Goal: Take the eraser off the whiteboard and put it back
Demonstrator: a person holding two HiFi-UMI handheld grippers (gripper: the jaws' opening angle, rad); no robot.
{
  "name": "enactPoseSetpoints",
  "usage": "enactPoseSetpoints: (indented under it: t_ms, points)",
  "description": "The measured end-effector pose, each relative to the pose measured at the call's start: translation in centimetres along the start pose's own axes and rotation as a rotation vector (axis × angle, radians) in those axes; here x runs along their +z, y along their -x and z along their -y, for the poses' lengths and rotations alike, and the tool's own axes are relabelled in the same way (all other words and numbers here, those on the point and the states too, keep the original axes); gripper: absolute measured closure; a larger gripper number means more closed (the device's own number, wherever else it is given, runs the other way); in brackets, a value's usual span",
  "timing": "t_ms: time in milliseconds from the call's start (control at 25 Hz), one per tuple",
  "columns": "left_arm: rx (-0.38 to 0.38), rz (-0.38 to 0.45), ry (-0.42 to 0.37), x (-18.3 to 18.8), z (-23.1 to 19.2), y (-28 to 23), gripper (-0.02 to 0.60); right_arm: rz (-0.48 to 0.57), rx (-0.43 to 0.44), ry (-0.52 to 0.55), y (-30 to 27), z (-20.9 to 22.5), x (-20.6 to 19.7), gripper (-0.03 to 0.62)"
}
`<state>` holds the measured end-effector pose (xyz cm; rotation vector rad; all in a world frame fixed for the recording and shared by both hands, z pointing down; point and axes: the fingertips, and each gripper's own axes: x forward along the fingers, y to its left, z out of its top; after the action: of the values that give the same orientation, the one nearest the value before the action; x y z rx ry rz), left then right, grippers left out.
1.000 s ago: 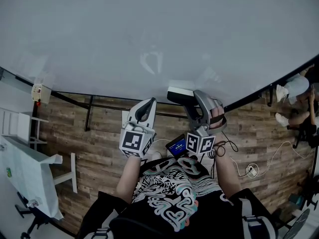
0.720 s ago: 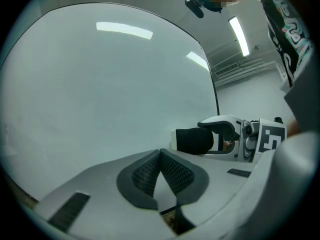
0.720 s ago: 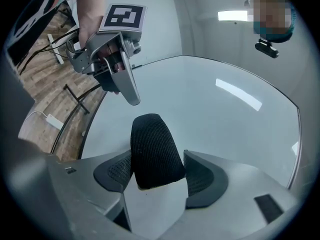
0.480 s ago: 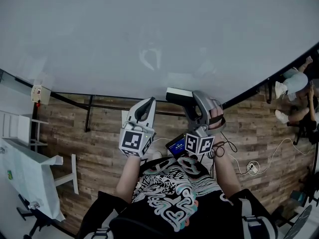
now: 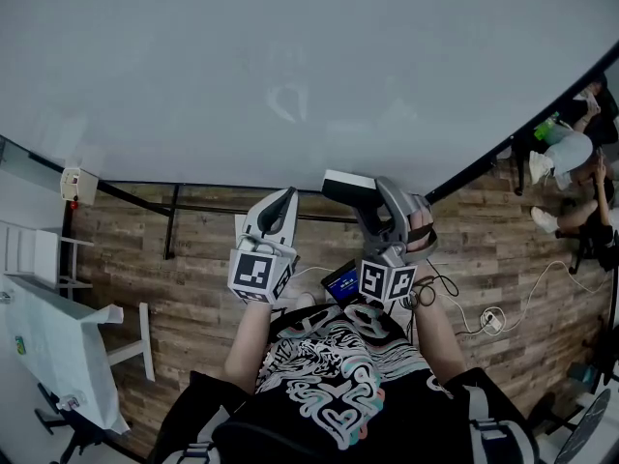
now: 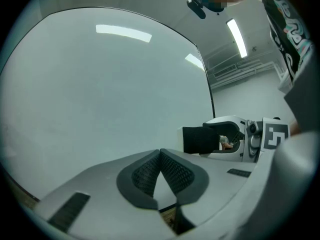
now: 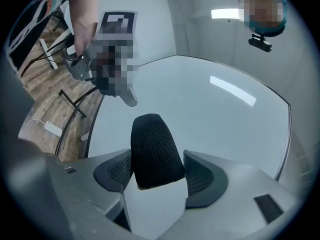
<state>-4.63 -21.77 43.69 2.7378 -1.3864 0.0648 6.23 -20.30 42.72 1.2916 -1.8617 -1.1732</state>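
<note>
The eraser (image 7: 152, 149) sits between the jaws of the right hand-held gripper (image 7: 156, 174), which is closed on it across its narrow width, with the jaws set wide to take it. Its black felt face is toward that gripper's camera. Its long axis runs out past the jaw tips, and in the head view it lies roughly along the lower edge of the whiteboard (image 5: 290, 66).

The board fills the space directly ahead of the eraser and very close to it. No view shows whether the eraser's pale back touches the board. Putting it back looks like a short push straight ahead by the right arm.

The left hand-held gripper (image 6: 160, 156) is just to the left, its pads together on nothing. It points at the board and seems to have no part in the move.

No brand or label can be read on the eraser. The marker cubes (image 5: 387, 280) carry only black-and-white square patterns. The board shows no legible writing, only faint smears.
</note>
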Motion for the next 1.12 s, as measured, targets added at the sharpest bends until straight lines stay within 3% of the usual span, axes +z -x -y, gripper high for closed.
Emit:
enactPoseSetpoints:
  t_ms: [440,1120]
  points:
    - [-0.017,0.012,-0.006,0.3,1.0,2.2,0.561,-0.018,-0.025,-0.104,2.6,0.5,1.7,0.270]
    - [-0.049,0.029,-0.014,0.8,2.9,5.8,0.561,-0.047,-0.067,-0.149,7.3,0.7,4.6,0.270]
